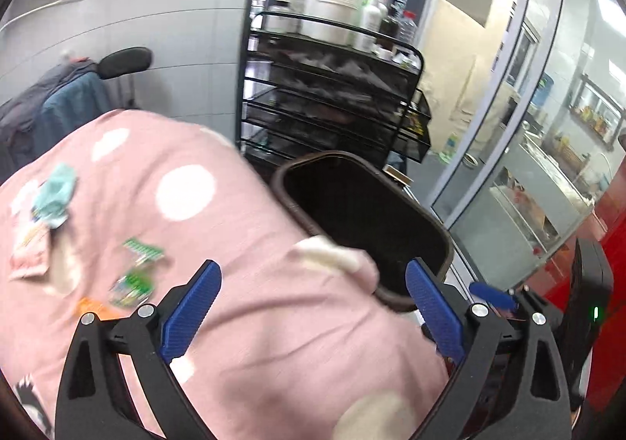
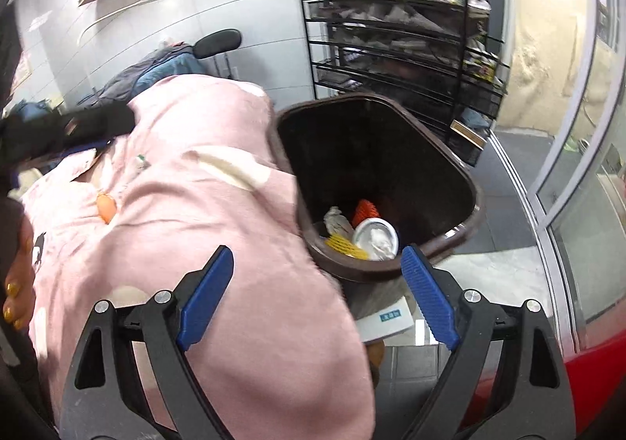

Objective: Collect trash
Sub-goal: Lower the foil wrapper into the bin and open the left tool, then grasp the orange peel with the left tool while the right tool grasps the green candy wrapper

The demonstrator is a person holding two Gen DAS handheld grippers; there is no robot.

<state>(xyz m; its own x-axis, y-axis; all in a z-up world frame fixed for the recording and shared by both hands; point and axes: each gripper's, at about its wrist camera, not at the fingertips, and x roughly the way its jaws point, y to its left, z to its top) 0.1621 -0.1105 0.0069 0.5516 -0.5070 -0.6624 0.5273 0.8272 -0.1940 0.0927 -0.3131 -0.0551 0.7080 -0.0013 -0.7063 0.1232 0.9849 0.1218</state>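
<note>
Your left gripper (image 1: 313, 303) and right gripper (image 2: 317, 295) hang spread and empty beside the dark brown plastic bin (image 2: 475, 201), probably freed for the green wrappers (image 1: 137, 275) left on the pink spotted blanket (image 1: 254, 322).

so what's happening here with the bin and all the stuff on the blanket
A person with a gripper in each hand is clearing trash off a pink blanket into a dark bin beside it. Both the left gripper and right gripper are open and empty. The bin holds some trash; green wrappers remain on the blanket.
</note>
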